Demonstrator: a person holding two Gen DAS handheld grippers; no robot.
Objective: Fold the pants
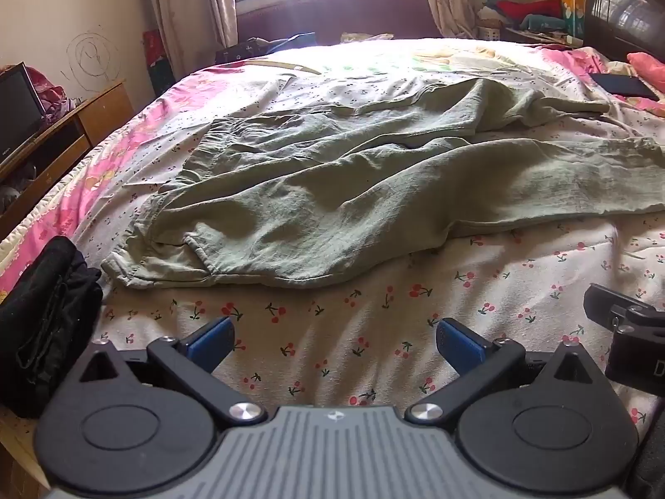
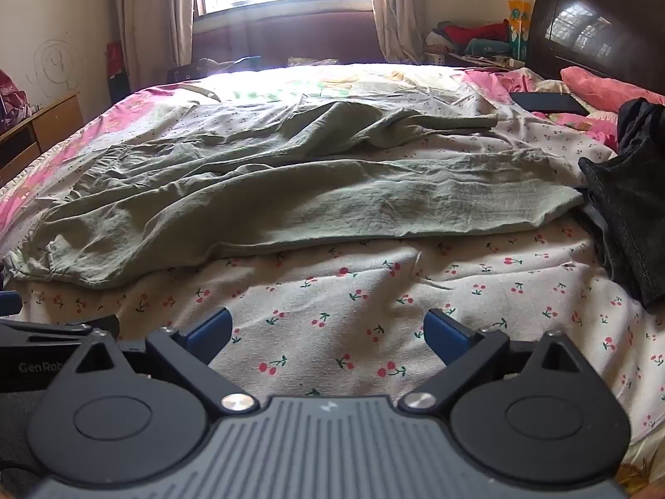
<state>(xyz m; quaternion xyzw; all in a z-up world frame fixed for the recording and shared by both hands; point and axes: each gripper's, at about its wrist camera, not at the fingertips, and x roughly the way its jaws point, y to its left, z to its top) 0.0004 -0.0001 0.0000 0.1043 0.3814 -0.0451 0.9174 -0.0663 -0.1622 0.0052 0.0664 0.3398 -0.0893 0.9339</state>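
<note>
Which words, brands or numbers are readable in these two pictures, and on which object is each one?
"GenRob", cut off by the frame's edge: on the black body of the left tool, seen from the right wrist.
"D", cut off: on the right tool, seen from the left wrist.
Small mark on the TV: too blurred to read.

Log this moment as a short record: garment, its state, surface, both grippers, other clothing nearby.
garment: green pants
state: spread out flat and wrinkled, unfolded, waistband to the left, legs running right
surface: cherry-print bedsheet
left gripper: open, empty, over bare sheet short of the pants
right gripper: open, empty, over bare sheet short of the pants
other clothing: black garment at the bed's left edge; dark garment at the right, by the leg ends
</note>
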